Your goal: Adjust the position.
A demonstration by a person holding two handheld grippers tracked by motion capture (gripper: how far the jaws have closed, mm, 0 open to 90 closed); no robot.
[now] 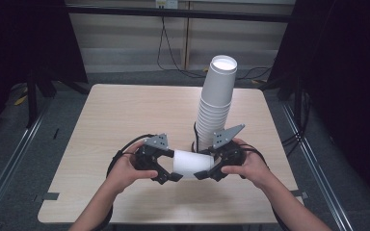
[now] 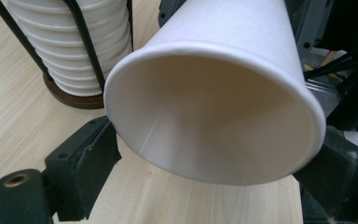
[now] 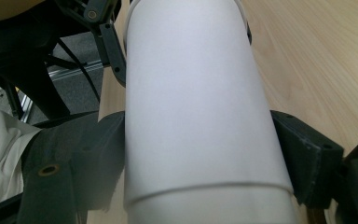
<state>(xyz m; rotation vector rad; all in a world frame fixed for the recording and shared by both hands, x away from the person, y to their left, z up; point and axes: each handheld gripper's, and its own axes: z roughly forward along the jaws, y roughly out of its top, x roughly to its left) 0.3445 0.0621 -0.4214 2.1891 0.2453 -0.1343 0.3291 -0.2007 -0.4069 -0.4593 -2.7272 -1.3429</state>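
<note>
A white paper cup (image 1: 191, 163) lies level between my two grippers, low over the table's near middle. My left gripper (image 1: 171, 166) is shut on its open rim end; in the left gripper view the cup's mouth (image 2: 214, 116) faces the camera with a black pad (image 2: 91, 154) against each side of the rim. My right gripper (image 1: 205, 165) is shut on the cup's other end. In the right gripper view the cup wall (image 3: 191, 93) runs between both pads (image 3: 100, 149), which touch it.
A tall stack of white cups (image 1: 217, 101) stands just behind the grippers in a black wire holder on a round brown base (image 2: 72, 98). The wooden table (image 1: 125, 115) has bare room to the left and at the back. Cables trail from both grippers.
</note>
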